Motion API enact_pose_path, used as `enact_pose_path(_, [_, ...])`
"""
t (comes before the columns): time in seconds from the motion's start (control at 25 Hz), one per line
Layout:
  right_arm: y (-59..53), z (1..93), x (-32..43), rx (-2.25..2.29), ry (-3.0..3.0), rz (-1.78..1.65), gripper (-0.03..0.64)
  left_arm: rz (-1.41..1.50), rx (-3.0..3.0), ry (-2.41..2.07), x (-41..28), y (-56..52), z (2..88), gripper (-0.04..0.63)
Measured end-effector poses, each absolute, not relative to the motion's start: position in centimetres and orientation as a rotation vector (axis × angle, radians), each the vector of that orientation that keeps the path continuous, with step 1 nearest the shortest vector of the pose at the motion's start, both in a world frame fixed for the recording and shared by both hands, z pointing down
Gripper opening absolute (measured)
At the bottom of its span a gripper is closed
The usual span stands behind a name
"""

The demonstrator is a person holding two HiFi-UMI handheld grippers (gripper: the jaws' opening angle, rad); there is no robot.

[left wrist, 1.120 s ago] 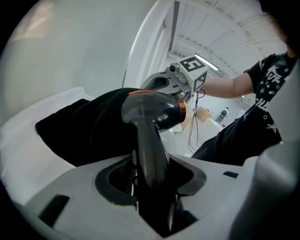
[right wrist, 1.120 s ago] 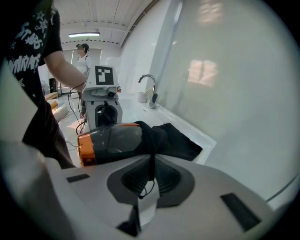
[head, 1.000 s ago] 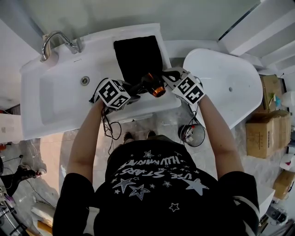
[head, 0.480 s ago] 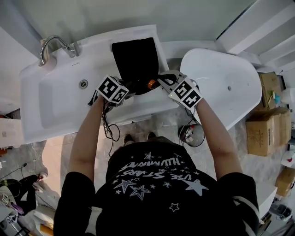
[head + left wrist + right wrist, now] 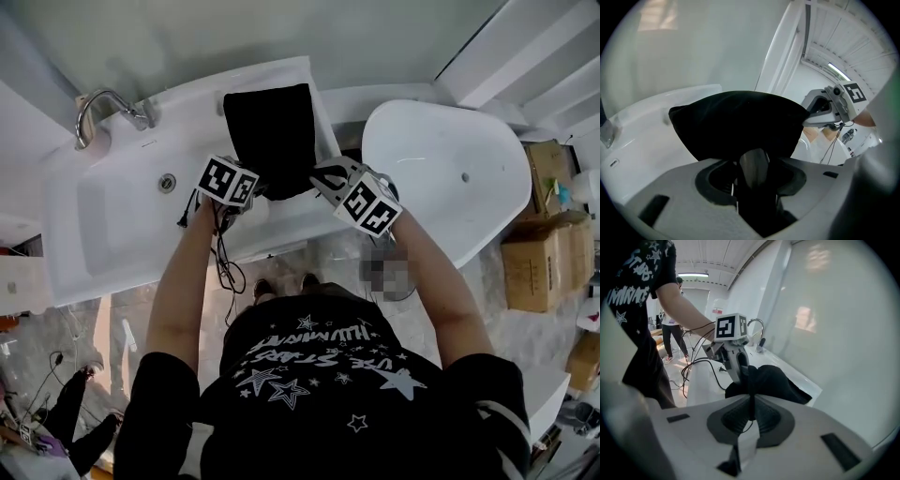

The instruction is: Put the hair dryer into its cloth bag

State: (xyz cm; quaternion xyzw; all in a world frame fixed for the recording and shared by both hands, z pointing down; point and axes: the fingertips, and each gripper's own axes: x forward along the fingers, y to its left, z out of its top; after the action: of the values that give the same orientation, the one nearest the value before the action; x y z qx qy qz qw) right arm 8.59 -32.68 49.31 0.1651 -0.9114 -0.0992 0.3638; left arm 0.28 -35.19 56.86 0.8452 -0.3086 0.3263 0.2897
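Since a second ago, the hair dryer (image 5: pixel 753 161) has slid into the cloth bag (image 5: pixel 272 131). The left gripper (image 5: pixel 754 185) has its jaws half open, clamped on the handle. The right gripper (image 5: pixel 752 409), jaws nearly closed, pinches the rim, which the push could drag free.

Head view above — gripper views facing across bag (image 5: pixel 274 136)

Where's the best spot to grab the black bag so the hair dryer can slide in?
Probably the thin edge at the mouth of the cloth bag, from the right, as the right gripper pinches it. The mouth faces the person, and the hair dryer sits at the left.
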Motion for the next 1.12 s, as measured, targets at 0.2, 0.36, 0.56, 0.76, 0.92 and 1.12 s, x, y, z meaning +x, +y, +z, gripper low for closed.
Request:
enact_pose_path(0.2, [-32.2, 49.8, 8.0, 0.398, -2.336, -0.281, 0.020, 0.826, 2.199, -0.918, 0.2, -36.9, 57.3, 0.198])
enact_pose_path(0.36, [-32.2, 50.0, 7.9, 0.404, -2.312, -0.326, 0.020, 0.765, 2.133, -1.013, 0.0, -38.1, 57.6, 0.198])
enact_pose_path(0.56, [-33.6, 49.9, 9.3, 0.493, -2.294, -0.317, 0.020, 0.718, 2.078, -1.067, 1.0, -39.2, 58.1, 0.198])
enact_pose_path(0.76, [-34.3, 50.7, 10.8, 0.575, -2.267, -0.271, 0.021, 0.767, 2.048, -1.082, 2.0, -39.3, 59.0, 0.199])
enact_pose_path(0.92, [-34.5, 51.4, 11.3, 0.634, -2.271, -0.202, 0.023, 0.824, 2.040, -1.097, 2.1, -39.3, 59.4, 0.201])
enact_pose_path(1.12, [-34.7, 51.8, 11.5, 0.734, -2.265, -0.132, 0.030, 0.846, 2.033, -1.108, 2.1, -39.1, 59.9, 0.204])
